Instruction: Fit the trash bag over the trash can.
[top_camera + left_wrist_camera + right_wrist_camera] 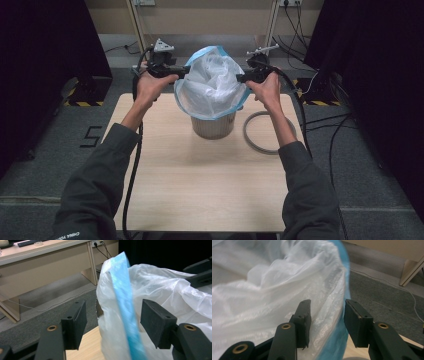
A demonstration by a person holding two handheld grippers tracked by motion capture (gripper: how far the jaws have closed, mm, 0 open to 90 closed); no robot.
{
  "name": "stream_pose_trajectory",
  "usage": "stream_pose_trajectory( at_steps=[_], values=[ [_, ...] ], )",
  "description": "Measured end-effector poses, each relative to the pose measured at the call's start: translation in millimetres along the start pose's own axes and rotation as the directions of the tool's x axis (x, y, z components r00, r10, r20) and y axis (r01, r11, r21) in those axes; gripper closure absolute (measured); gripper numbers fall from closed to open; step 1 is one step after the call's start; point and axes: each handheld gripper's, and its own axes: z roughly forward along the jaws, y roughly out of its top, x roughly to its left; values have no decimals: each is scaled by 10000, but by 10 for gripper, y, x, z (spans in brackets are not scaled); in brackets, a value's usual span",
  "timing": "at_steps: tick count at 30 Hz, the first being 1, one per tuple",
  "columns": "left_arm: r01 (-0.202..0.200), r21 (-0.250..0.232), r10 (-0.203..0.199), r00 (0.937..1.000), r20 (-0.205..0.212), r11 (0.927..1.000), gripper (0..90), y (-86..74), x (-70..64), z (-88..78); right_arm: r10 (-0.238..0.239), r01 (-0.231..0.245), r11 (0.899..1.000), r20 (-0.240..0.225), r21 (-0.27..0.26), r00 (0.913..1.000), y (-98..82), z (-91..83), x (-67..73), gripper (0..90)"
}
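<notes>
standing: a small grey bin (213, 126) is seen upright on the far middle of the light wooden table (200, 190).
bag: a white plastic bag (212, 82) with a blue rim band (183, 102) is draped into and over the bin; its mouth is held spread wide above the bin top.
left gripper: the left gripper (176, 71) is held by the left hand (152, 85) at the left side of the bag mouth. in the left gripper view the jaws of the left gripper (113, 322) are seen parted, with the blue band and white film passing between them; no pad is seen pressed on the film, so it is recorded as released.
right gripper: the right gripper (245, 76) is held by the right hand (267, 90) at the right side of the bag mouth. in the right gripper view the jaws of the right gripper (327, 322) are seen apart, astride the bag edge; the film lies against the left pad, and a gap is seen by the right pad. whether the edge is pinched cannot be told.
ring: a grey ring (261, 132) is seen lying flat on the table just right of the bin, partly under the right forearm.
cables: a black cable (132, 170) is trailed from the left gripper across the left of the table.
surroundings: grey carpet (50, 150) and a wooden desk (45, 262) are seen beyond the table.
</notes>
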Motion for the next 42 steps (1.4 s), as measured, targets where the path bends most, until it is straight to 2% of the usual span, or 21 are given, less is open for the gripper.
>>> stream_pose_trajectory(
  at_steps=[2,6,8,9,11,12,14,15,17,19,23,27,29,32,38,42],
  values=[
    [-74,7,74,10000,-22,10000,368,5,6,18,86,-86,9999,-39,-74,10000,38,70,-72,595],
    [29,98,-29,10000,3,9999,357,12,-20,29,-184,187,9995,136,-270,9997,104,170,-154,553],
    [-120,53,120,9999,-14,9999,356,29,-11,35,-94,104,9990,223,-434,9997,115,133,-121,474],
    [34,78,-33,10000,-46,10000,356,39,-9,42,-134,148,9983,256,-562,9996,119,103,-98,459],
    [58,29,-57,9999,-112,10000,361,54,13,70,-169,196,9967,345,-789,9993,117,4,-2,445],
    [30,174,-28,9999,-153,9998,392,49,10,97,-207,232,9968,342,-768,9992,117,-10,16,440],
    [-428,375,444,9981,-430,9984,535,26,18,135,-360,379,9966,274,-735,9990,107,-59,81,435],
    [-544,460,576,9959,-704,9975,637,-2,40,151,-450,468,9963,264,-721,9986,96,-76,103,435],
    [-394,565,445,9948,-919,9976,734,-78,116,176,-491,506,9965,229,-665,9985,70,-103,124,435],
    [-371,798,452,9938,-1020,9961,776,-177,187,197,-592,605,9963,233,-612,9980,42,-132,127,436],
    [-439,1191,546,9946,-885,9919,821,-438,239,244,-469,474,9967,100,-661,9989,-17,-160,103,438],
    [-583,1477,679,9958,-609,9873,847,-689,206,290,-434,441,9971,131,-627,9990,-92,-151,88,442],
    [-706,1396,778,9958,-474,9877,846,-786,186,298,-499,505,9968,118,-613,9987,-116,-151,98,444],
    [-711,1282,762,9965,-350,9892,845,-865,145,275,-599,604,9957,91,-704,9982,-142,-177,124,444],
    [-779,955,790,9968,-77,9924,838,-946,25,198,-434,429,9959,-48,-799,9990,-163,-264,166,441],
    [-819,821,823,9966,-19,9933,838,-992,-40,173,-556,570,9962,219,-653,9982,-175,-296,235,436]
  ],
)
